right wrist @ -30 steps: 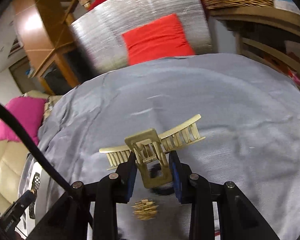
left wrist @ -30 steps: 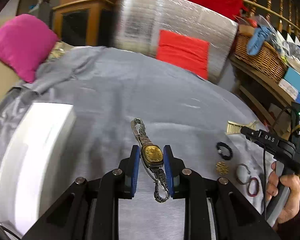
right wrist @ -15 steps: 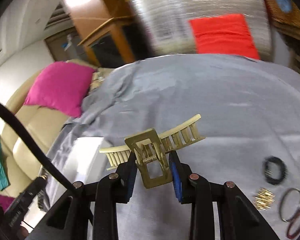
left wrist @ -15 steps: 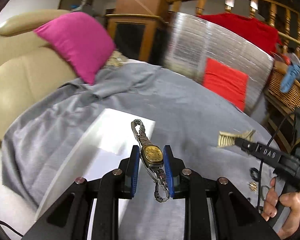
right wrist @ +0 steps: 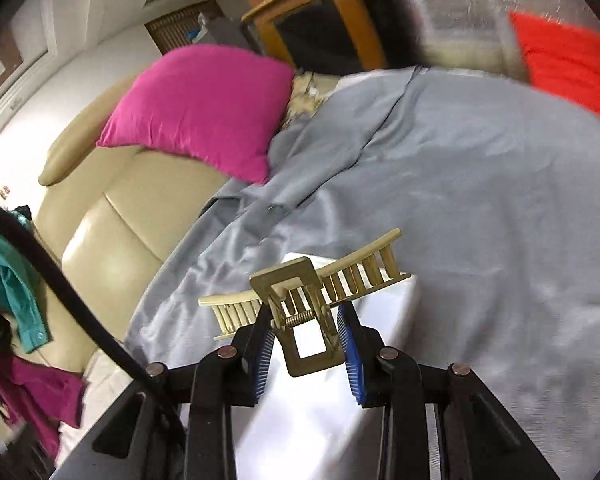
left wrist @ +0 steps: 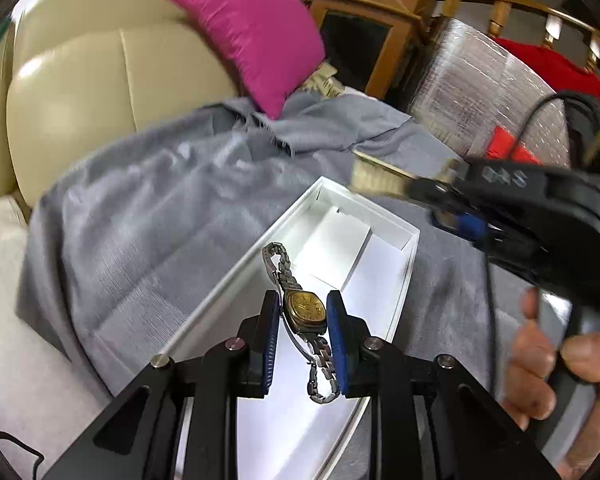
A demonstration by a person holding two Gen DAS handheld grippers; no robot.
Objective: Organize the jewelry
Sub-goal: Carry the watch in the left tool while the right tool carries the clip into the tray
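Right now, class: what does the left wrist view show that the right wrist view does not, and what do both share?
Left wrist only: the left gripper clamping the gold watch, and the white box's open inside. Right wrist only: the hair claw's spring and teeth, the teal garment. Both: right gripper, pink cushion, grey cloth.

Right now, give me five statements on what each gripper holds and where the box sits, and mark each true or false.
1. The left gripper clamps a gold-faced watch. True.
2. The right gripper is open with nothing in it. False: it is shut on a gold hair claw clip.
3. The white box is open below the watch. True.
4. The box sits on bare wood. False: it sits on a grey cloth.
5. A pink cushion leans on the beige sofa. True.
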